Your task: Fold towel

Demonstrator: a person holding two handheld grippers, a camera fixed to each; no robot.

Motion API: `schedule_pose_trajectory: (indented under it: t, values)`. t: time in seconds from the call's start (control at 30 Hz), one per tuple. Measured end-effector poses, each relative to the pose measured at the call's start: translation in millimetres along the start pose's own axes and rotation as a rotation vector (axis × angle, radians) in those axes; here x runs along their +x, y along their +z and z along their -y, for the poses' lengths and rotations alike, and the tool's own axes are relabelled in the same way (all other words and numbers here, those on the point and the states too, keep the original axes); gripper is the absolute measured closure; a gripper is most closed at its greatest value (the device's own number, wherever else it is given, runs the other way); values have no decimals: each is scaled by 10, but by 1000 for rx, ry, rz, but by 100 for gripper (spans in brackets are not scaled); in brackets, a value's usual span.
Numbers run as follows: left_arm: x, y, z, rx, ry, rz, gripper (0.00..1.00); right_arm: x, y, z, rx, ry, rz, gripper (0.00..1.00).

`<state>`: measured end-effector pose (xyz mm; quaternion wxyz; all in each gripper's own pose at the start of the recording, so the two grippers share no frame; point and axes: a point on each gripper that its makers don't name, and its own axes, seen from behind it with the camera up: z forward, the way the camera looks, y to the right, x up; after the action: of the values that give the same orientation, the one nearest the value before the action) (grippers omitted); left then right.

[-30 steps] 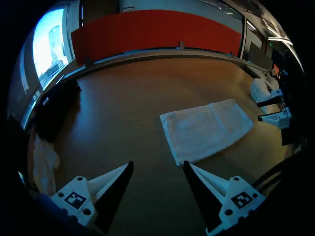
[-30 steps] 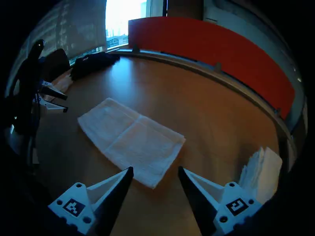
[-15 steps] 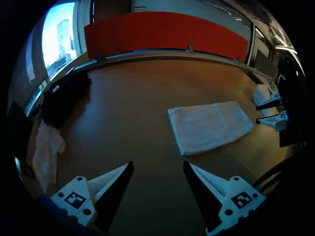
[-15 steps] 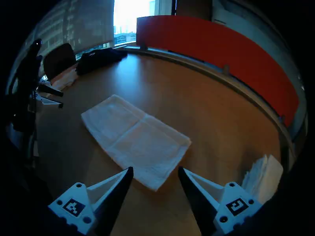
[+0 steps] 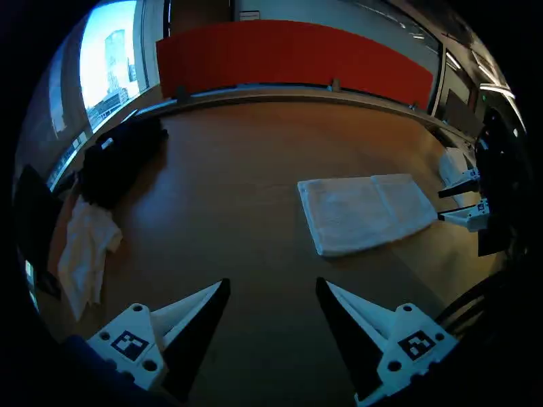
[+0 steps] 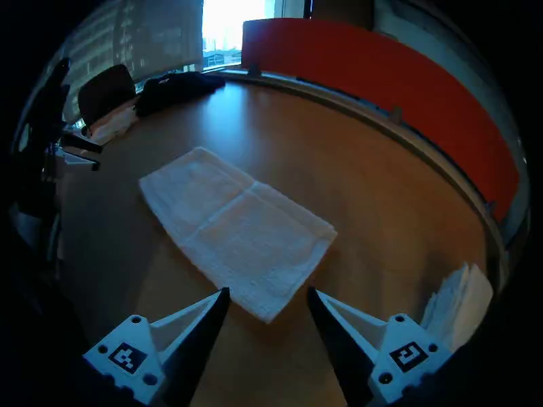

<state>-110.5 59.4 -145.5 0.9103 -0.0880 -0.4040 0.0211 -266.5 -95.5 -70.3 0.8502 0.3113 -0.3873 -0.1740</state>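
**Left gripper view.** The left gripper (image 5: 271, 281) is at the near edge with its 2 fingers spread wide, holding nothing. Bare wooden table (image 5: 224, 203) shows through the gap. The towel (image 5: 366, 211) lies flat on the table to the far right, well apart from these fingers, with 1 crease across its middle. At the right edge the right gripper (image 5: 449, 202) reaches in, its fingers parted and its lower fingertip just beside the towel's right end. Behind it sits a stack of white cloths (image 5: 451, 163). On the far left are a black bag (image 5: 119, 163) and, nearer, a crumpled white cloth (image 5: 85, 251). A red partition (image 5: 292, 57) and a window (image 5: 112, 61) close off the far side.

**Right gripper view.** The right gripper (image 6: 267, 292) is also wide open and empty. Here the towel (image 6: 234, 227) lies much closer, and its near corner reaches into the gap between the 2 fingertips without being pinched. The stack of white cloths (image 6: 461, 305) is at the near right. The left gripper (image 6: 85, 152) shows small at the far left, its fingers apart. A chair (image 6: 102, 102) stands beside the black bag (image 6: 176, 88).
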Motion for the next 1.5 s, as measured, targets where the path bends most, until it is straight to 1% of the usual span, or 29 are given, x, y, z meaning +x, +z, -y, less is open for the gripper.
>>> schedule_pose_trajectory:
  t: [0.2,0.27,0.4,0.6,0.8,1.0,1.13,1.2,1.37,1.5]
  values:
    - [-38,-70,55,13,2,1,6,-129,48,-9,19,-5,24,18]
    - [-53,-82,66,16,-3,1,6,-172,58,-11,26,-8,34,21]
    - [-84,-98,80,18,-12,4,6,-270,72,-19,36,-22,66,32]
    - [-118,-115,81,20,-11,8,6,-282,92,19,68,-25,77,49]
    - [-125,-115,83,21,-12,9,6,-281,120,18,80,-33,84,57]
    - [-116,-122,82,22,-9,6,6,-357,139,11,91,-50,117,78]
    - [-120,-121,74,21,-7,6,6,-337,138,10,90,-55,110,90]
    - [-123,-121,65,19,-6,6,6,-329,130,7,89,-55,107,94]
    - [-121,-123,54,19,-5,5,7,-279,114,-4,79,-59,96,96]
    - [-105,-132,47,17,-6,2,7,-167,66,-7,70,-60,73,96]
